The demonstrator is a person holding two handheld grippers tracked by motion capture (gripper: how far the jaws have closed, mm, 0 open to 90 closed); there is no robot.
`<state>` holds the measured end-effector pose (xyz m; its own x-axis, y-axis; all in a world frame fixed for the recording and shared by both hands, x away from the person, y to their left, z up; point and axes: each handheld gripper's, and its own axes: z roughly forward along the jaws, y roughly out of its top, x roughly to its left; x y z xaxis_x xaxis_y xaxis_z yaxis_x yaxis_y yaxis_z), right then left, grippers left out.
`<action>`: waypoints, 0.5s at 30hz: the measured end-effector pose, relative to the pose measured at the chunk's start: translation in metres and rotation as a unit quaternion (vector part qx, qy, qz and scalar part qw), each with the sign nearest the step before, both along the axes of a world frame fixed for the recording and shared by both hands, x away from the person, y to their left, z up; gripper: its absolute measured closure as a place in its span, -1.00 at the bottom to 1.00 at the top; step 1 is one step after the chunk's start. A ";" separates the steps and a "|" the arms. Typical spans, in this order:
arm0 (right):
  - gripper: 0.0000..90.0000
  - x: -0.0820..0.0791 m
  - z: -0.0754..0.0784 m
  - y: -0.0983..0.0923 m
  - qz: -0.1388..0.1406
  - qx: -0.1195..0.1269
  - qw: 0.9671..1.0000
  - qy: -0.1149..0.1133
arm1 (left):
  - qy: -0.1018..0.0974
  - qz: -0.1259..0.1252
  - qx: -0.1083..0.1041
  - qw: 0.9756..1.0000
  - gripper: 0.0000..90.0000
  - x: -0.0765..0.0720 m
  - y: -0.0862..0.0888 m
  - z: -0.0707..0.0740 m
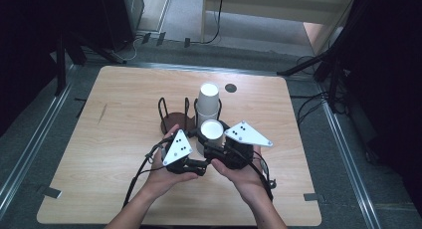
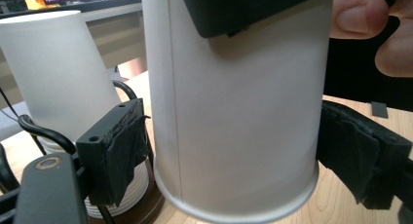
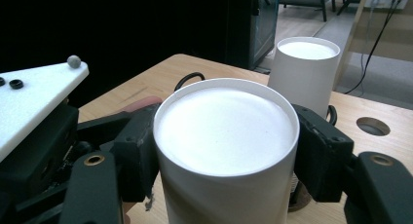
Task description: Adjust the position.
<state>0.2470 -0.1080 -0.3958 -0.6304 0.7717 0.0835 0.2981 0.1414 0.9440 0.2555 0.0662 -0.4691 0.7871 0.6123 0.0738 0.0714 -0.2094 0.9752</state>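
Item 1, paper cup [image 1: 211, 131]: white, upside down, flat base up, held just above the table [image 1: 124, 119] near its middle, right in front of the person's hands. In left gripper view the cup [image 2: 234, 112] shows its rolled rim at the bottom, clear of the wood. In right gripper view the cup [image 3: 226, 136] base faces the camera.

Item 2, right gripper [image 1: 219, 139]: jaws narrow, pads pressed on both sides of the cup near its base end; seen plainly in right gripper view [image 3: 226, 151]. Holds the cup.

Item 3, left gripper [image 1: 191, 157]: jaws partway apart, one each side of the cup's lower wall near the rim [image 2: 234, 160]. Left pad sits just beside the wall w/ a thin gap; right pad close to the wall, contact can't be told. No firm grip seen.

Item 4, second cup [image 1: 209, 97]: white, also upside down, atop a nested stack in the wire cup holder [image 1: 171, 114], just behind item 1. Stack's ribbed rims show in left gripper view [image 2: 122, 195].

Item 5, holder: dark round base, black wire loops, nr table centre.

Item 6, round hole [image 1: 230, 87] in tabletop, behind the stack.
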 end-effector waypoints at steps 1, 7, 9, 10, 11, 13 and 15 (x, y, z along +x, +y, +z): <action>-0.25 -0.001 0.000 0.000 0.004 0.001 1.000 -0.001 | 0.001 0.000 -0.002 1.000 -0.67 0.000 0.000 0.000; -0.25 0.001 0.000 -0.004 0.003 0.039 0.999 0.016 | -0.002 0.005 -0.005 1.000 -0.68 0.000 0.001 0.000; -0.25 0.001 -0.001 -0.005 -0.001 0.046 0.999 0.018 | -0.005 0.005 -0.003 1.000 -0.68 0.000 0.002 0.000; -0.25 0.001 -0.001 -0.005 -0.002 0.050 0.999 0.017 | -0.005 0.005 -0.005 1.000 -0.68 0.000 0.002 0.000; -0.25 0.001 -0.001 -0.005 -0.002 0.050 0.999 0.017 | -0.005 0.005 -0.005 1.000 -0.68 0.000 0.002 0.000; -0.25 0.000 -0.001 -0.005 -0.009 0.062 0.998 0.021 | -0.008 0.006 -0.010 1.000 -0.70 -0.001 0.002 0.000; -0.25 0.001 -0.001 -0.006 -0.015 0.076 0.997 0.027 | -0.009 0.007 -0.012 1.000 -0.73 -0.002 0.002 0.000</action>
<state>0.2475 -0.1143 -0.3972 -0.5993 0.7654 0.2345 0.3510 -0.0120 0.9363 0.2536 0.0685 -0.4694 0.7770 0.6252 0.0737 0.0565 -0.1859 0.9809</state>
